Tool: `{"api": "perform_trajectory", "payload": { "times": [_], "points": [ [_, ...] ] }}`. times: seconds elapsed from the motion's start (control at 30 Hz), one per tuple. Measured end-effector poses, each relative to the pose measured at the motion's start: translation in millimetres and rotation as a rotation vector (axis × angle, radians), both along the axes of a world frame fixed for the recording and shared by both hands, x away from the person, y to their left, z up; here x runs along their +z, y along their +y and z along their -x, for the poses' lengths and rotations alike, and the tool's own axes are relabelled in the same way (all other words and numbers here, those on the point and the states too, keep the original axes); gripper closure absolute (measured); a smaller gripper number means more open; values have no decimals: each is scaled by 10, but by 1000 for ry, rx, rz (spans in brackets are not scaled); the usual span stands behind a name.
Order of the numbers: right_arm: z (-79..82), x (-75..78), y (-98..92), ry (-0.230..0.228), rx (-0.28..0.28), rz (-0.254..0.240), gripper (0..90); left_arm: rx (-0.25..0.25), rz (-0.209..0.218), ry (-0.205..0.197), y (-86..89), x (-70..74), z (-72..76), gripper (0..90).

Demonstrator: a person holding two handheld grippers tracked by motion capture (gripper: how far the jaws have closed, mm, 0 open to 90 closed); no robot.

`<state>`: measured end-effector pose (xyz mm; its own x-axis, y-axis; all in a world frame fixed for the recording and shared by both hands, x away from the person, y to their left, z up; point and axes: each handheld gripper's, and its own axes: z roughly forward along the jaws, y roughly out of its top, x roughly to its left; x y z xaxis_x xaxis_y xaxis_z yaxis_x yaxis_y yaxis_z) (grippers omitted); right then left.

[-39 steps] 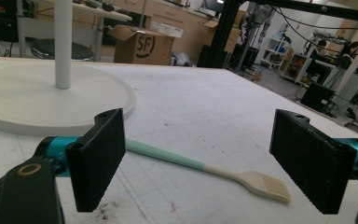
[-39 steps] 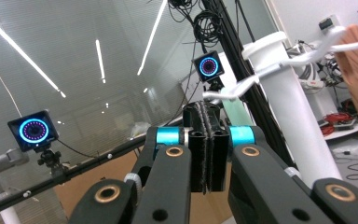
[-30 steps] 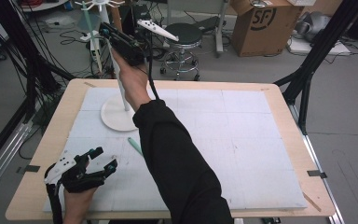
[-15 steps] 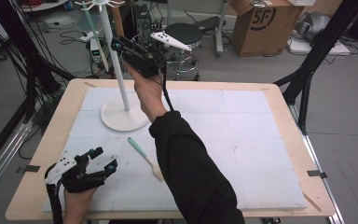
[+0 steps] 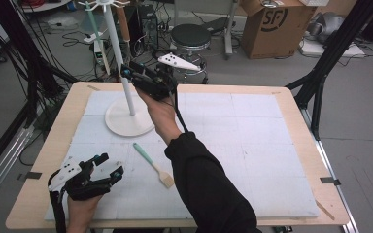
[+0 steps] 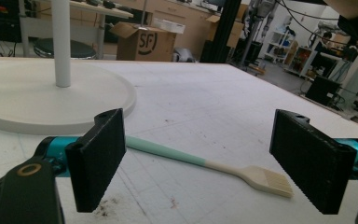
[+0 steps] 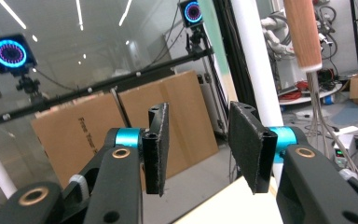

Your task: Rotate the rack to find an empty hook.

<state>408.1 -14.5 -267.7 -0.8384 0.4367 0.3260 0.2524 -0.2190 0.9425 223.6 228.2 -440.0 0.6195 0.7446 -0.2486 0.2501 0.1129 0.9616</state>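
White foam board (image 5: 252,136) covers the wooden table (image 5: 39,194); cluttered lab floor behind, with a stool (image 5: 190,35) and an open cardboard box (image 5: 272,22) whose contents can't be made out.

High view: white stand (image 5: 126,114) sits on its round base at the board's back left, pole upright, utensils hanging from the hooks at the top. Pastry brush (image 5: 153,164), mint handle and pale bristles, lies flat on the board in front of the base, apart from it. Left gripper (image 5: 108,165) rests low at the front left corner, jaws wide, nothing in them, brush just beside it. Right gripper (image 5: 125,73) is held up off the board next to the pole, jaws partly apart and empty.

Left gripper view: black jaws spread wide, brush (image 6: 205,162) lying on the board beyond them, between the two pads but untouched. Stand base (image 6: 51,100) behind to the left.

Right gripper view: jaws a moderate gap apart, nothing between them; they have just been opening. White pole (image 7: 256,60) rises right behind the right-hand jaw; a wooden handle (image 7: 304,32) hangs close by.

Versus earlier: right gripper has dropped lower along the pole and moved further off the hooks. Brush, hidden by the arm a second ago, now shows in full. Left gripper unchanged.
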Motion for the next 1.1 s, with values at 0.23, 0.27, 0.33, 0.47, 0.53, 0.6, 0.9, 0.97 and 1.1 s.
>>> {"api": "perform_trajectory", "payload": {
  "times": [0.23,0.27,0.33,0.47,0.53,0.6,0.9,0.97,1.1],
  "points": [
    [106,-180,-121,1,-4,88,592,0,-3,2,-13,-3,-3,189],
    [132,-219,-160,1,-3,88,591,-3,-7,0,-16,-3,-5,189],
    [165,-277,-216,5,-8,94,589,-5,-10,0,-29,-5,-6,189],
    [223,-374,-292,20,-9,116,591,-6,-16,1,-32,-3,-10,189],
    [245,-398,-312,20,-7,127,584,-4,-16,1,-35,-5,-13,189],
    [289,-422,-335,16,-2,135,584,-6,-21,1,-42,-7,-15,189],
    [413,-565,-391,26,10,170,563,-14,-28,0,-64,-6,-20,189],
    [435,-605,-397,32,18,178,563,-13,-28,0,-65,-6,-19,189],
    [477,-709,-418,49,21,206,565,-12,-33,-3,-71,-4,-18,189]
  ]
}}
